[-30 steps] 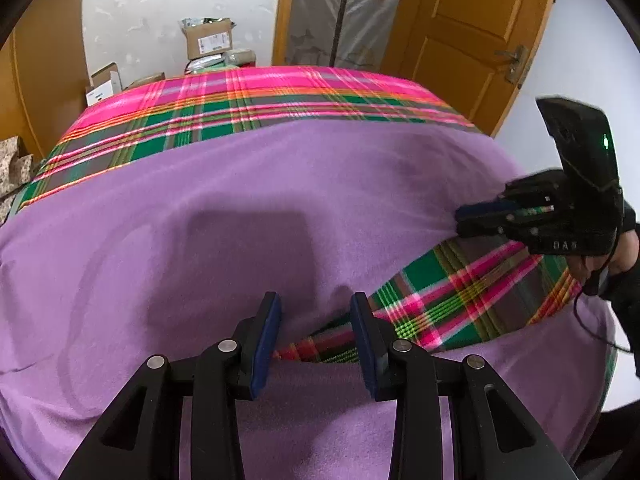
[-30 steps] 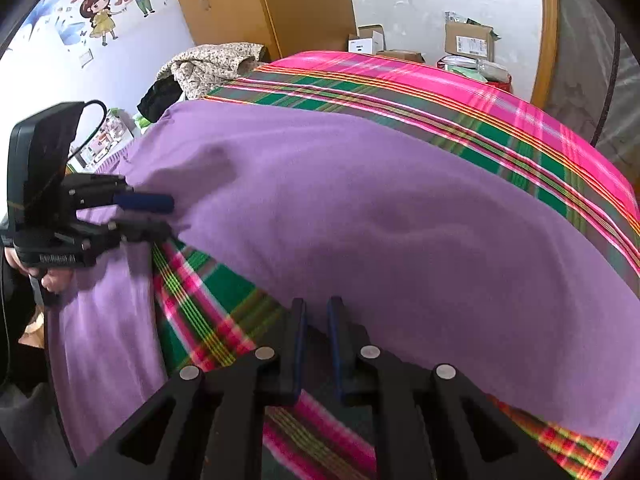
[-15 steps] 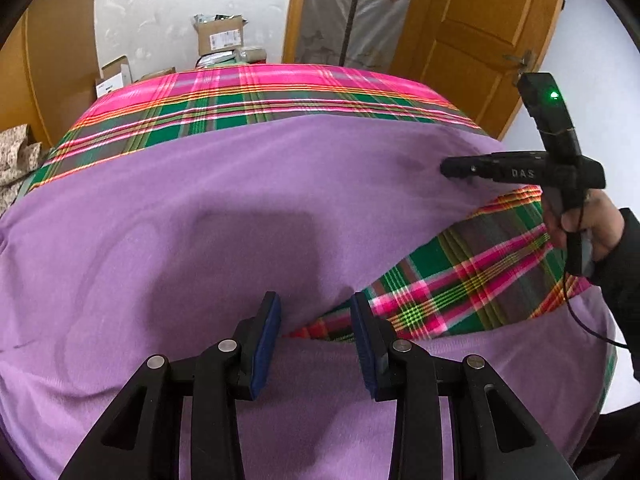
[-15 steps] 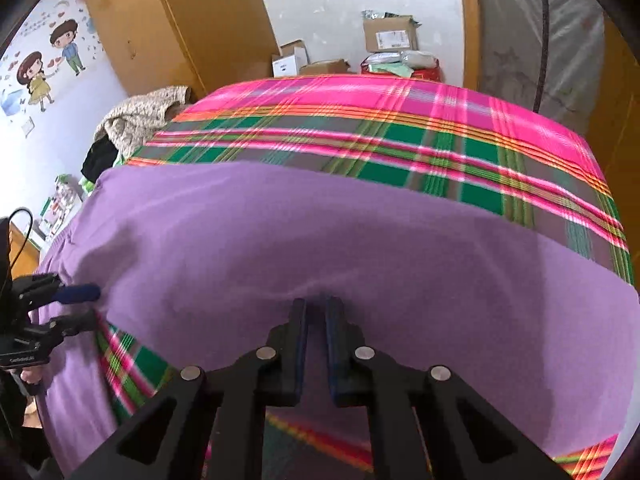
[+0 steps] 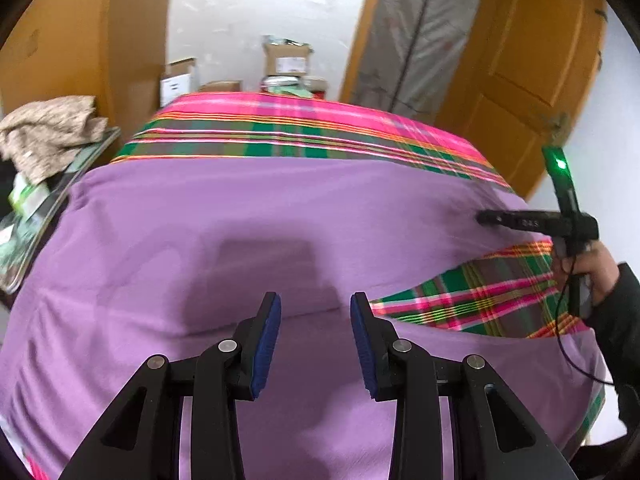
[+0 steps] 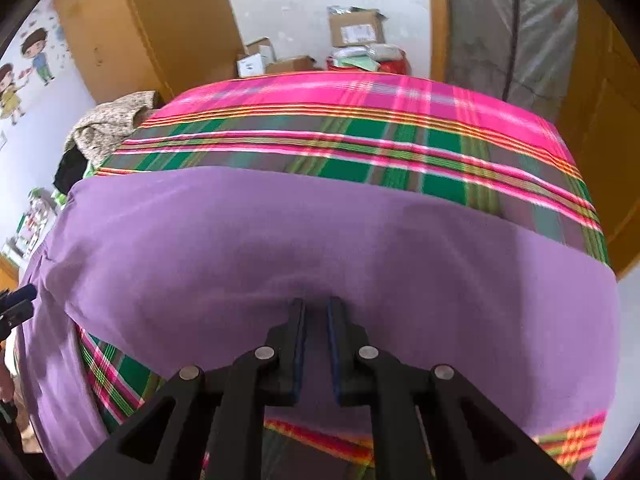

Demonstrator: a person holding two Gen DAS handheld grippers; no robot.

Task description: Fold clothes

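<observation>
Nearest us, our left claw (image 5: 315, 308) hangs half open and empty over the purple garment (image 5: 240, 220). Our right claw (image 6: 316, 310) is opening, purple cloth between its pads. The garment lies spread across the plaid bed (image 6: 360, 120); boxes (image 6: 356, 32) stand beyond.

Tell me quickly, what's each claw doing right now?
Left claw: open, holding nothing.
Right claw: pinching the purple garment, jaws opening.
</observation>
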